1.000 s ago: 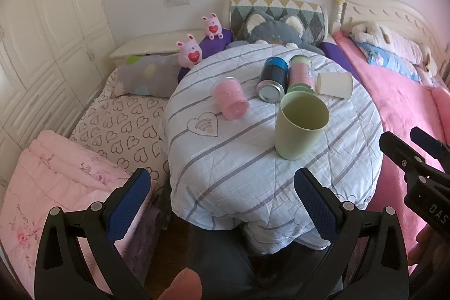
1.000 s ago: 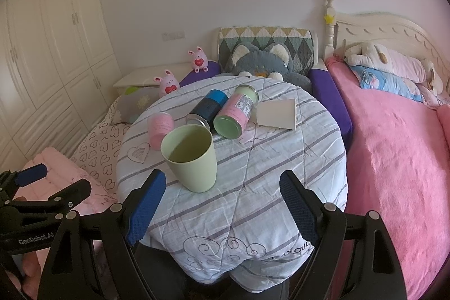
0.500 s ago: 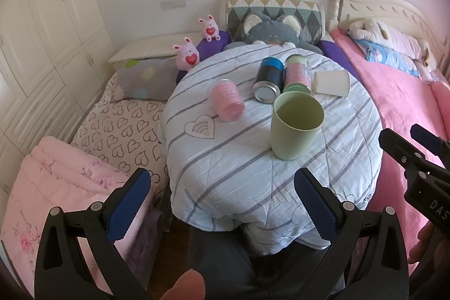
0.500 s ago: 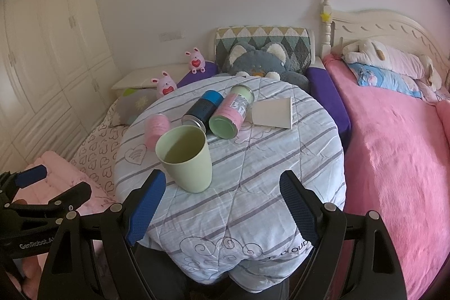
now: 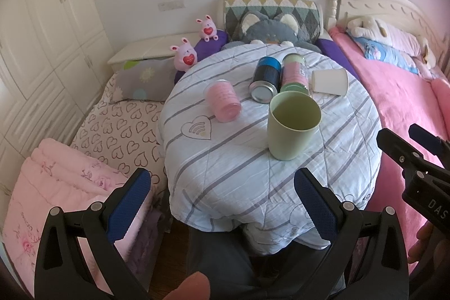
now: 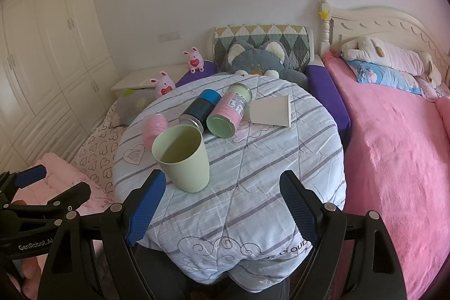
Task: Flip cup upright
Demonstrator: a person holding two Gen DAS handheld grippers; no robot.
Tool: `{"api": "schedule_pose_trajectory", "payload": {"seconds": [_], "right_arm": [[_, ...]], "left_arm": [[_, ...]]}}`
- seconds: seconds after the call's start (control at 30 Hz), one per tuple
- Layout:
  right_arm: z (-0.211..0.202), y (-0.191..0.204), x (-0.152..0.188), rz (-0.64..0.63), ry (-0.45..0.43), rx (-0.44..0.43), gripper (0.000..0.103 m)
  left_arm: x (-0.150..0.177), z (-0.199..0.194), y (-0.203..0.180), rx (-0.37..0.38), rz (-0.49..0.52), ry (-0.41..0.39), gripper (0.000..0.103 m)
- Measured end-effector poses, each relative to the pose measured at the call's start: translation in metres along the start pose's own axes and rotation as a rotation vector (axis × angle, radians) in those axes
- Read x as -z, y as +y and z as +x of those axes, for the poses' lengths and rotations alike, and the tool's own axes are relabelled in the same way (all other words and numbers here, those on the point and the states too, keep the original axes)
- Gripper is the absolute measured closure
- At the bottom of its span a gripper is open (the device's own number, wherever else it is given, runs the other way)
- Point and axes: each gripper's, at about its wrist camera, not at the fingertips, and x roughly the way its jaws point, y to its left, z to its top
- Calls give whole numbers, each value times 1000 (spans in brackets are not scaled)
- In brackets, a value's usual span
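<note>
A pale green cup [image 5: 292, 124] [image 6: 182, 158] stands upright, mouth up, on the round table covered in a striped quilt [image 5: 225, 159] [image 6: 267, 173]. A pink cup [image 5: 223, 100] [image 6: 153, 128] and a white paper cup [image 5: 329, 80] [image 6: 271, 114] lie on their sides further back. My left gripper [image 5: 222, 204] is open and empty, low in front of the table's near edge. My right gripper [image 6: 222, 204] is open and empty, close to the green cup's near right side.
A blue-and-black can [image 5: 265, 79] and a pink-and-green can [image 5: 294, 75] lie on their sides behind the green cup. A pink bed [image 6: 393, 145] is on the right, cushions and plush toys [image 6: 261, 61] behind the table, pink bedding [image 5: 56, 187] on the left.
Both grippers have drawn back a little and risen; the table sits lower in the right wrist view. No object has moved.
</note>
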Motion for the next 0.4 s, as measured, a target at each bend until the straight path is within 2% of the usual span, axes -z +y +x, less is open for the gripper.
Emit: {"api": "schedule_pose_trajectory", "payload": {"seconds": [0.4], "right_arm": [[4,-4,2,6,8,0,19]], "left_arm": [[-6,-1,-2,30,8,-7,0]]}}
